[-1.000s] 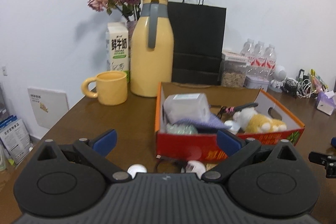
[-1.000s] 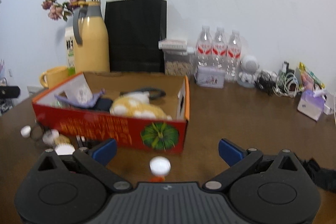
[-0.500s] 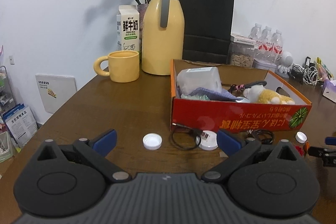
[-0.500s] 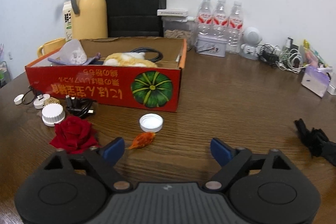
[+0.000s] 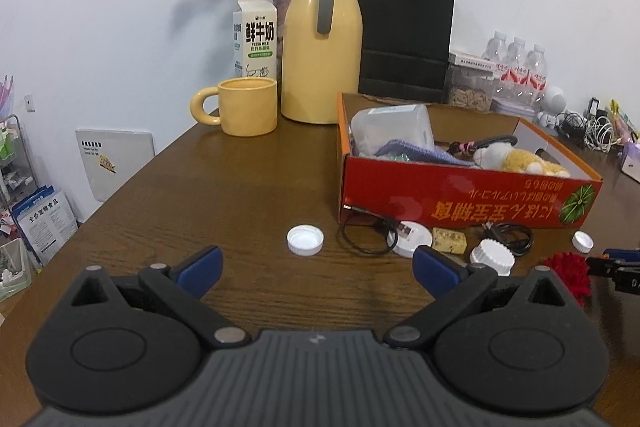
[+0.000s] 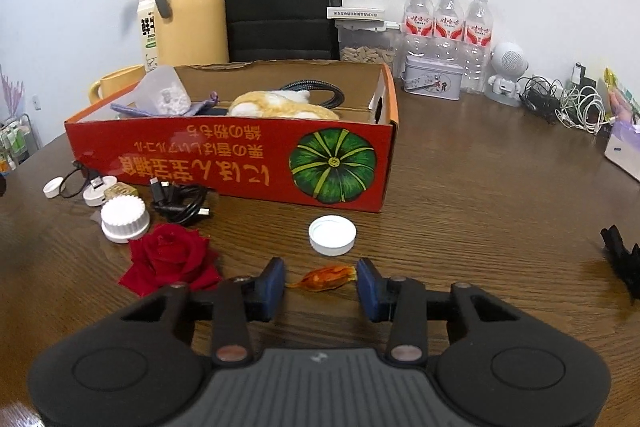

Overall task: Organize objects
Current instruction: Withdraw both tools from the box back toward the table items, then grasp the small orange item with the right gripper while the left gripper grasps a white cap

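The right gripper (image 6: 320, 277) had just been closing, its jaws narrow around the orange bud (image 6: 326, 277) on the table (image 6: 480, 207), the right pad at its tip, the left pad a sliver off. The bud lay just in front of a white cap (image 6: 332, 235) and the red box (image 6: 224, 159), beside a red rose (image 6: 172, 257). The left gripper (image 5: 316, 265) hung wide and empty, a second cap (image 5: 305, 239) ahead of it.

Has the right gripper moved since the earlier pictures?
Yes. The right gripper came down toward the table, away from the red box; its jaws have been closing around the orange bud.
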Demonstrator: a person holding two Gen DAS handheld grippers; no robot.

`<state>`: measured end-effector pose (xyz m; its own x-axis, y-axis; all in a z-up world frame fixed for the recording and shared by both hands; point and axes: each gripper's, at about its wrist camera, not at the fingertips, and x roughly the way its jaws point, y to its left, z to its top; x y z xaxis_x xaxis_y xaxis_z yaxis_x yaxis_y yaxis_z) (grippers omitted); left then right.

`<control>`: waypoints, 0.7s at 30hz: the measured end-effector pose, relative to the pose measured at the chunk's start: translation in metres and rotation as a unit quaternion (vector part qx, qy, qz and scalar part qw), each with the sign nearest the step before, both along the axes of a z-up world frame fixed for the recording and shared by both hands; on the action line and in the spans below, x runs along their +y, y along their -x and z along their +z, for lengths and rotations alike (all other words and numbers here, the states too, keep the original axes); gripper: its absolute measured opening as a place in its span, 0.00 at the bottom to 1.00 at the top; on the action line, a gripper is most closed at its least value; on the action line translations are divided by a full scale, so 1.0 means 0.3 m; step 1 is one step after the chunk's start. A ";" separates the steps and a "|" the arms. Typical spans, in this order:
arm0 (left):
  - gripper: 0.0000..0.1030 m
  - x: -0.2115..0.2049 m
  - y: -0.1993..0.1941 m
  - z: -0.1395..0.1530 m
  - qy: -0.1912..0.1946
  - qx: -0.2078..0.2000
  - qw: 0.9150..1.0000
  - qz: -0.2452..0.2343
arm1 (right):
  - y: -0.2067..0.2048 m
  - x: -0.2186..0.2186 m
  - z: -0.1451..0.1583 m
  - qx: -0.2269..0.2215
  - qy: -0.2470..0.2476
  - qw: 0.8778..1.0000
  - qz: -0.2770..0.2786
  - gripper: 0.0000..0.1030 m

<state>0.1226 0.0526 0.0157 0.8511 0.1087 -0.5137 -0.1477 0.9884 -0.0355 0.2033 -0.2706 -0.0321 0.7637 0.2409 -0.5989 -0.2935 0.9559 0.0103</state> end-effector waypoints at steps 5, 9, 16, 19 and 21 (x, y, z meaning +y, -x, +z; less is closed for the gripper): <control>1.00 0.016 -0.002 -0.014 -0.004 -0.001 1.000 0.005 | 0.022 -0.002 0.011 -0.019 0.002 1.000 -0.008 0.37; 1.00 0.045 -0.030 -0.035 -0.016 0.008 1.000 0.016 | 0.054 -0.010 0.029 -0.054 0.002 0.998 -0.020 0.37; 1.00 0.080 -0.147 -0.077 -0.038 0.040 0.998 0.018 | 0.070 -0.034 0.045 -0.077 -0.011 0.996 -0.041 0.37; 1.00 0.088 -0.205 -0.099 -0.038 0.062 0.997 0.021 | 0.074 -0.038 0.047 -0.082 -0.012 0.995 -0.046 0.37; 0.96 0.091 -0.234 -0.114 -0.036 0.076 0.996 0.024 | 0.078 -0.039 0.047 -0.085 -0.013 0.995 -0.048 0.37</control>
